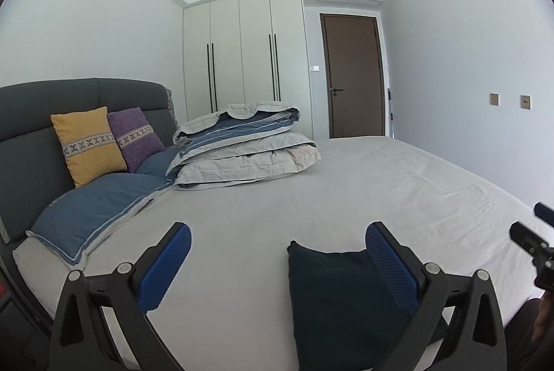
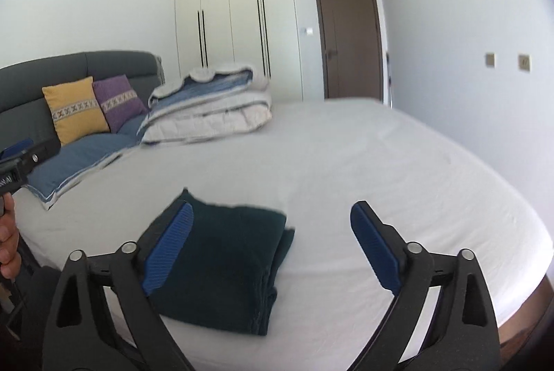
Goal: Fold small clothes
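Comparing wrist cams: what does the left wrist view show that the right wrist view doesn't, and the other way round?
Left wrist only: the open left claw head-on, and the right claw's black body at the picture's right edge.

Right wrist only: the open right claw head-on, the folded dark garment with its stacked layered edge showing, and a hand on the left claw's grip.

Both: the garment lying free on the bed sheet, held by neither claw; yellow cushion, purple cushion, folded duvet, wardrobe, door.

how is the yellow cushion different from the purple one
The yellow cushion stands nearer the camera and partly overlaps the purple cushion, which sits farther along the headboard. Yellow also looks larger here, perhaps from nearness. Both lean upright against the headboard and carry a pale patterned band.
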Motion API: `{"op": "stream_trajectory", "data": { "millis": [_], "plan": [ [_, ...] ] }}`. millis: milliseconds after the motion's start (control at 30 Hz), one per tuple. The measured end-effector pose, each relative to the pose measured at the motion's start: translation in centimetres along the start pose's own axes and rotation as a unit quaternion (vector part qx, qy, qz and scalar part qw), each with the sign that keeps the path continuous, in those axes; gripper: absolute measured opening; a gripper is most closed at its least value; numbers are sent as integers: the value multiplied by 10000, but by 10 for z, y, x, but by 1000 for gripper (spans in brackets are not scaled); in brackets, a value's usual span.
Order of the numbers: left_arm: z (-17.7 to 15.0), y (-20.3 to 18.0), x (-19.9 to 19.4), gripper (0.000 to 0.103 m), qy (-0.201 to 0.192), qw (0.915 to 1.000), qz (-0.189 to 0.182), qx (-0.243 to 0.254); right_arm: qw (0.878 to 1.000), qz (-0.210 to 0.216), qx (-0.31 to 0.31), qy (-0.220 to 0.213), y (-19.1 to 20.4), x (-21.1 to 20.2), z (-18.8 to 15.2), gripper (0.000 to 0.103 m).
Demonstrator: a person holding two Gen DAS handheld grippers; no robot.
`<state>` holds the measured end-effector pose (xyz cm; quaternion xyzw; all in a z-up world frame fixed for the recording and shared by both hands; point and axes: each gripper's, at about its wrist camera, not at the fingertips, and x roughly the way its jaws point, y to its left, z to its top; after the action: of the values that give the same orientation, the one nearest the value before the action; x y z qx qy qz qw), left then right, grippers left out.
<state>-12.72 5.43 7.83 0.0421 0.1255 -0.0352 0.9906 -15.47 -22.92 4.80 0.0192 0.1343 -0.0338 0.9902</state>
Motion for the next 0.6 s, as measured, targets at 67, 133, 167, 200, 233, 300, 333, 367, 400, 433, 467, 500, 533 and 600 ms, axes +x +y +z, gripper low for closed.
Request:
{"op": "stream_trajectory", "data": {
  "millis": [67, 133, 167, 200, 233, 300, 333, 367, 400, 433, 467, 500, 533, 600],
  "plan": [
    [3, 6, -3, 103, 81, 10000, 51, -6, 9998, -40, -218, 19, 7, -7, 12, 102],
    [2, 11, 0, 103, 431, 9990, 27, -103, 9991, -49, -409, 106, 14, -12, 19, 102],
    [0, 14, 3, 103, 611, 9980, -24, -182, 9987, -36, -480, 150, 17, -13, 21, 102],
    [-4, 16, 6, 103, 768, 9967, -74, -242, 9983, 10, -533, 233, 20, -14, 21, 102],
    [-8, 16, 10, 103, 936, 9952, -65, -262, 9979, 72, -555, 316, 23, -15, 21, 102],
    [-17, 15, 21, 103, 1336, 9906, -37, -295, 9969, 137, -578, 517, 31, -11, 16, 102],
    [-22, 14, 27, 103, 1527, 9876, -102, -363, 9957, 86, -611, 689, 36, -5, 12, 102],
    [-25, 14, 30, 103, 1659, 9850, -169, -434, 9942, 26, -630, 877, 41, -2, 9, 102],
    [-28, 12, 30, 103, 1705, 9841, -181, -466, 9924, -7, -607, 1072, 44, 0, 3, 102],
    [-31, 9, 31, 103, 1729, 9839, -128, -431, 9909, -24, -547, 1229, 46, 3, -2, 102],
    [-33, 6, 31, 103, 1746, 9839, -63, -368, 9894, -58, -462, 1376, 47, 8, -6, 102],
    [-35, 3, 32, 103, 1771, 9837, -31, -307, 9875, -121, -359, 1530, 46, 12, -10, 102],
    [-38, -1, 32, 103, 1809, 9832, -38, -257, 9853, -173, -253, 1680, 45, 17, -15, 102],
    [-43, -7, 32, 103, 1863, 9823, -67, -185, 9808, -194, -56, 1937, 42, 24, -22, 102]
  ]
}}
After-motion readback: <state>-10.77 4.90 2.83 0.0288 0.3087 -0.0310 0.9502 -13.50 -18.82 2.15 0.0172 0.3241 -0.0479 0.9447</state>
